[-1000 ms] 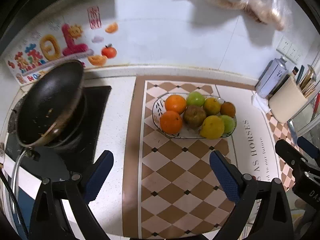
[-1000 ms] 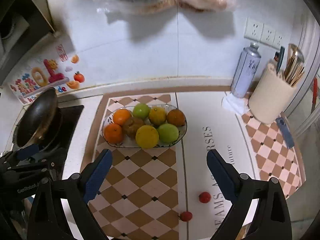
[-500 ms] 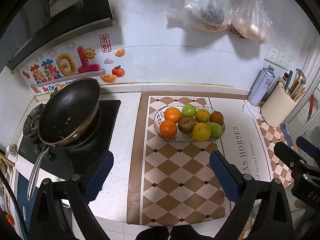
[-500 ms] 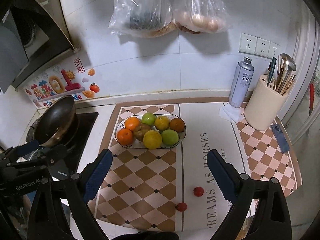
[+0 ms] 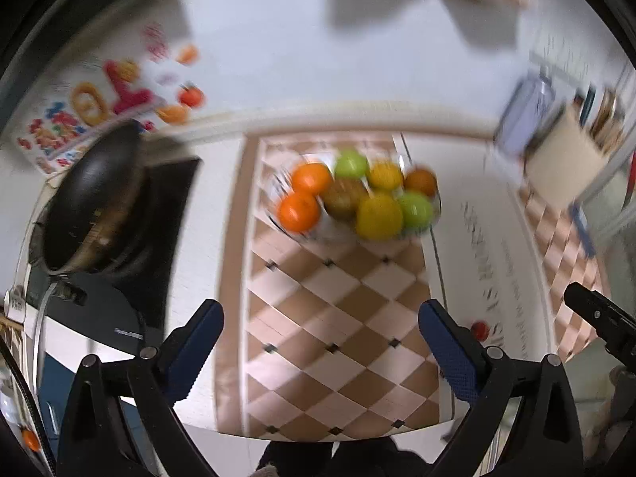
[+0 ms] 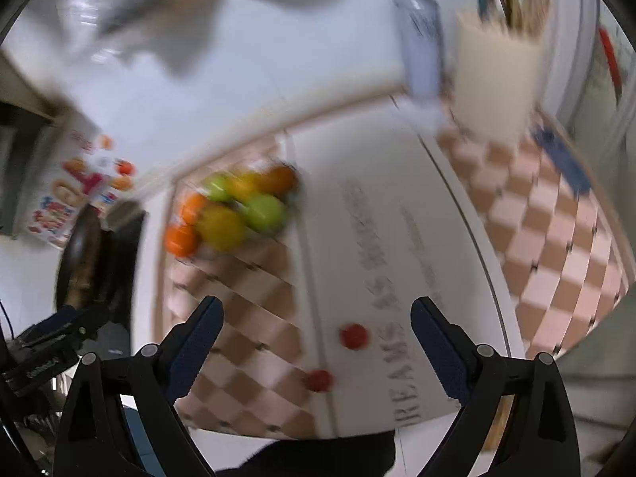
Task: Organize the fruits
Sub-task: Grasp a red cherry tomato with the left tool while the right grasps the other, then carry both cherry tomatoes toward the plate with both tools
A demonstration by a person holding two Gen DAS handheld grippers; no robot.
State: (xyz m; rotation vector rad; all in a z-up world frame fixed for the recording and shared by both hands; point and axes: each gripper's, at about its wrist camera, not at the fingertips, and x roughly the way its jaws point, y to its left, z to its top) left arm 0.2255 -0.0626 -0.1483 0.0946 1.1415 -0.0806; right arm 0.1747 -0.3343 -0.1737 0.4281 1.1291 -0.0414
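Both grippers hover, jaws apart and empty (frames blurred).
Next, likely: right gripper (image 6: 314,322) takes red fruit (image 6: 353,336) at 12 o'clock.

Right tongs (image 6: 314,318) spread wide with nothing between them, hanging above the checkered mat (image 6: 254,310) on the worktop (image 6: 397,238); whole view smeared by blur. Two small red fruits lie on the mat's pale lettered band: one (image 6: 353,336) between the blue pads (image 6: 433,342), the other (image 6: 319,380) nearer the camera, apart from it. Farther back left, a bowl of fruit (image 6: 234,210) holds orange, yellow and green pieces; a frying pan (image 6: 79,254) sits at left, a cream utensil holder (image 6: 493,79) upper right.
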